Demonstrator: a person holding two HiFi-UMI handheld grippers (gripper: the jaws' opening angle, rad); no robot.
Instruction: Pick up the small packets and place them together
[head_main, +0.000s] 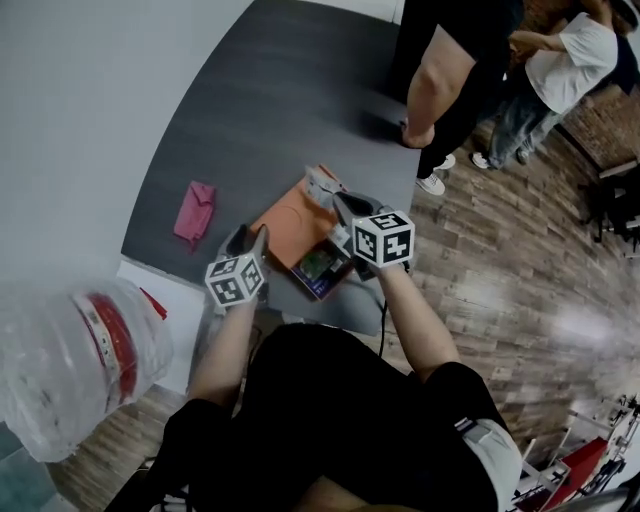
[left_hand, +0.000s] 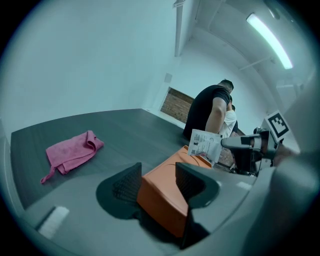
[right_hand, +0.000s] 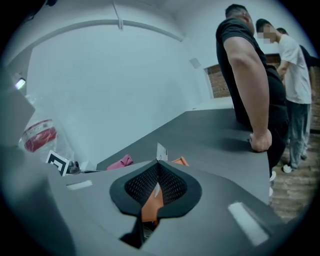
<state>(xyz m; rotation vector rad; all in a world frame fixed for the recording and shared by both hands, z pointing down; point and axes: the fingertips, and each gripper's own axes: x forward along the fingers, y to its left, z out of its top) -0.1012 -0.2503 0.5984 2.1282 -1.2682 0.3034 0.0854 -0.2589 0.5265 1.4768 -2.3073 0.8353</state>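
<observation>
A small white printed packet (left_hand: 205, 145) is pinched in my right gripper (head_main: 322, 188), which is shut on it and holds it above the far end of an orange box (head_main: 298, 225). In the right gripper view the packet's tip (right_hand: 161, 151) pokes up past the closed jaws of the right gripper (right_hand: 158, 169). My left gripper (left_hand: 157, 172) has its jaws wide apart on either side of the near corner of the orange box (left_hand: 162, 197), both pads against it. A dark printed packet (head_main: 320, 268) lies at the box's near end.
A pink cloth (head_main: 195, 210) lies to the left on the grey table (head_main: 270, 90). A person in black leans a hand (head_main: 415, 135) on the table's far right edge, with another person behind. A large water bottle (head_main: 80, 360) stands at the near left.
</observation>
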